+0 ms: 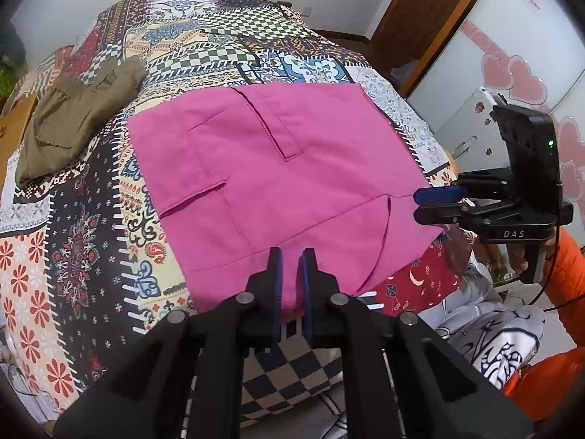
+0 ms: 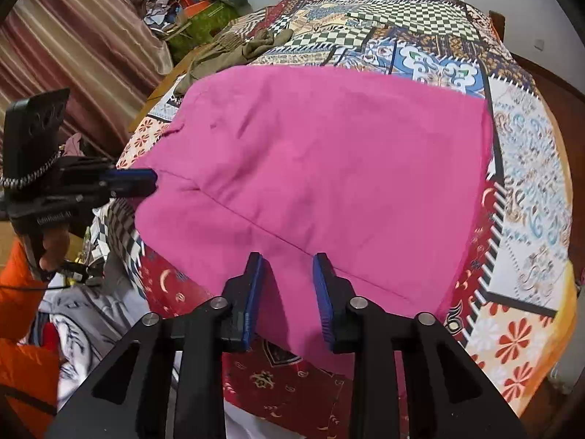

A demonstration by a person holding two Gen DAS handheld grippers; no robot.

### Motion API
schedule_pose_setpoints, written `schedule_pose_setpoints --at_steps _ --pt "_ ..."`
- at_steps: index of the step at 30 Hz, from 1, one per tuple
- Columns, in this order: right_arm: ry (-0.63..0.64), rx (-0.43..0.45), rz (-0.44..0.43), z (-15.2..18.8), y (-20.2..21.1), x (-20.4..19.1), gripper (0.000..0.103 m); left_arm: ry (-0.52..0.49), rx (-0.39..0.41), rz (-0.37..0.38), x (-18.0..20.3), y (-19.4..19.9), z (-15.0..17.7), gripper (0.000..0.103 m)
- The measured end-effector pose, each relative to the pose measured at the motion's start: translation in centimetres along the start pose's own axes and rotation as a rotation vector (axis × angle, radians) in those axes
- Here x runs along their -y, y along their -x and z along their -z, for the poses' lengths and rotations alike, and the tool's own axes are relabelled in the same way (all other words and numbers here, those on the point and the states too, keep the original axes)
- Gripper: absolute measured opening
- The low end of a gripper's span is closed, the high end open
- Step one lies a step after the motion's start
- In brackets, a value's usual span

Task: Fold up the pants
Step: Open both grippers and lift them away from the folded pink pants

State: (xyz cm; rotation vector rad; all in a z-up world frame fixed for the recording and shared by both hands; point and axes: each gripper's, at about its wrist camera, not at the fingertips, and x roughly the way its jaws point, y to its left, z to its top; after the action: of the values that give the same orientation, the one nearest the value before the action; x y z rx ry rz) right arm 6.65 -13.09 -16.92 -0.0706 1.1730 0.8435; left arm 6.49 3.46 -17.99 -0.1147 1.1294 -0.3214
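A: Start with what is closest. What do the two tools do?

B: The left gripper [image 1: 291,259] is pinched on the near hem of the pink pants [image 1: 278,168]; the cloth goes between its fingers and they are almost together. The right gripper [image 2: 289,267] is at the same near edge, further along. Its jaws stand apart, with a strip of pink cloth between them, and the pads do not press on it.

A: So only one side is held?

B: Yes, I judge so. The left one holds, the right one has let go or has not yet taken hold.

A: And the pants themselves?

B: They lie flat on the patterned bedspread [image 1: 87,241], already folded to a broad rectangle. A pocket slit and a seam show on top. The near edge hangs a little over the side of the bed.

A: How will this cloth behave?

B: It looks light, soft and a bit limp, not slippery. It will drape and wrinkle if only one corner is lifted. I would take both near corners, through all layers, and lift them together.

A: What is beyond?

B: An olive garment [image 1: 76,117] lies folded near the far left of the bed, well apart from the pink one. Behind is a wooden door [image 1: 427,11].
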Motion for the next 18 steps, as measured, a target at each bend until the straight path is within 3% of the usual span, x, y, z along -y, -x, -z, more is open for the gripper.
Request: schedule_pose_setpoints --at_steps 2,4,13,18 --pt "-0.017 -0.003 0.006 0.3 0.2 0.8 0.038 -0.004 0.002 -0.022 -0.2 0.1 0.3 0.009" --pt "-0.036 -0.004 0.025 0.9 0.5 1.6 0.039 -0.011 0.0 -0.036 -0.5 0.2 0.6 0.01" --pt "-0.112 -0.019 0.18 3.4 1.3 5.2 0.041 0.01 0.015 -0.061 -1.7 1.1 1.9 0.018" --pt "-0.145 -0.024 0.196 3.9 1.7 6.1 0.041 -0.007 0.024 -0.121 -1.9 1.3 2.5 0.019"
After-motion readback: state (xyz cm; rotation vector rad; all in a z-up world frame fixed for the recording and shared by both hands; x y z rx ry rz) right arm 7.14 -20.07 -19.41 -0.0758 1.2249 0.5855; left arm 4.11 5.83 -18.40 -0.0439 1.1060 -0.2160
